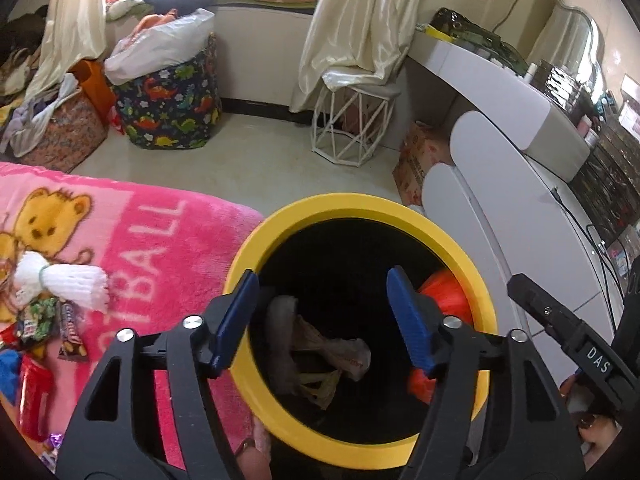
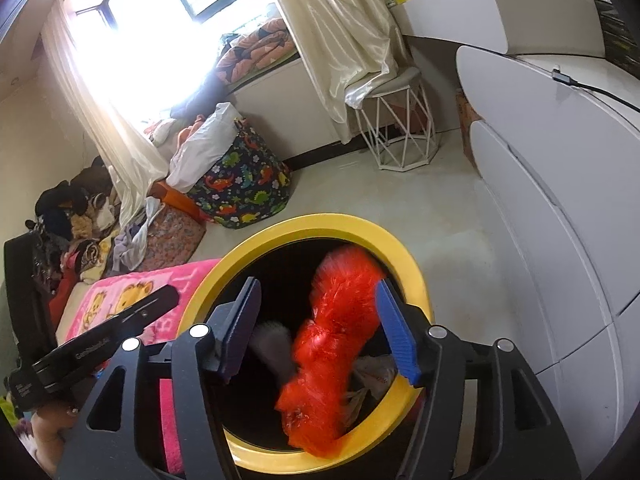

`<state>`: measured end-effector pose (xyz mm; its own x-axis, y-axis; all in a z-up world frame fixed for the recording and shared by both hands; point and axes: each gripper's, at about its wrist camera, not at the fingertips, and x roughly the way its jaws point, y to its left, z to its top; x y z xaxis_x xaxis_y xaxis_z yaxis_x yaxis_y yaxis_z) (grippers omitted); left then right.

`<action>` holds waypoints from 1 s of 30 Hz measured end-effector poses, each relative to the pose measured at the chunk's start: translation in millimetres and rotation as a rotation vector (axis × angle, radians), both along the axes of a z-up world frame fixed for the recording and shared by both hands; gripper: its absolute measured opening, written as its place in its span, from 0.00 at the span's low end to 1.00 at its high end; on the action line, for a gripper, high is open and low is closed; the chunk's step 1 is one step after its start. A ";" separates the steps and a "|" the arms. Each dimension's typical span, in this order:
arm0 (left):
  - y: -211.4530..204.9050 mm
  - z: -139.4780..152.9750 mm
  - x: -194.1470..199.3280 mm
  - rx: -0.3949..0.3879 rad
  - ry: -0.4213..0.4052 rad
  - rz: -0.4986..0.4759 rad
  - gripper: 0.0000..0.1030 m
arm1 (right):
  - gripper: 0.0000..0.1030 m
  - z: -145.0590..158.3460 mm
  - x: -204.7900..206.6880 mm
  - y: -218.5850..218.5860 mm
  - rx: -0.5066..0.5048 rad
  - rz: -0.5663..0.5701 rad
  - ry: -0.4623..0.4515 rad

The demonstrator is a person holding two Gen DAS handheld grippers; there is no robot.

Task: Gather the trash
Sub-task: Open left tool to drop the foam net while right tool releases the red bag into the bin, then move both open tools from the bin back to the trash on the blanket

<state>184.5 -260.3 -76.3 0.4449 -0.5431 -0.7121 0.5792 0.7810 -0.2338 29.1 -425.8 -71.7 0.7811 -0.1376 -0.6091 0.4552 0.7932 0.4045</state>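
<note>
A yellow-rimmed bin with a dark inside stands beside the bed; it also shows in the right wrist view. Crumpled pale wrappers lie at its bottom. My left gripper is open and empty above the bin mouth. My right gripper is open above the bin, and a blurred orange-red mesh bag hangs between its jaws inside the bin, touching neither pad that I can see. The bag's edge shows in the left wrist view. More trash lies on the pink blanket: a white foam net, snack wrappers, a red can.
White curved cabinets stand right of the bin. A white wire stool, a dinosaur-print hamper, a cardboard box and piles of clothes stand on the floor beyond.
</note>
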 end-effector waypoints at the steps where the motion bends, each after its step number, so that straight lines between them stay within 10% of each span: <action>1: 3.8 1.4 -0.5 -0.013 0.001 0.007 0.69 | 0.62 0.8 -1.1 0.0 -0.005 -0.008 -0.001; 5: 20.0 8.0 -6.6 -0.034 -0.021 0.044 0.90 | 0.70 3.6 -1.8 2.1 -0.039 -0.022 0.003; 30: 107.4 26.1 -58.9 -0.052 -0.085 0.167 0.90 | 0.89 35.2 -3.7 49.1 -0.180 0.019 -0.041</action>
<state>125.6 -153.0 -50.2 0.5895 -0.4921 -0.6406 0.4622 0.8559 -0.2321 25.3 -376.7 -36.5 0.8082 -0.2259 -0.5439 0.4252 0.8628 0.2734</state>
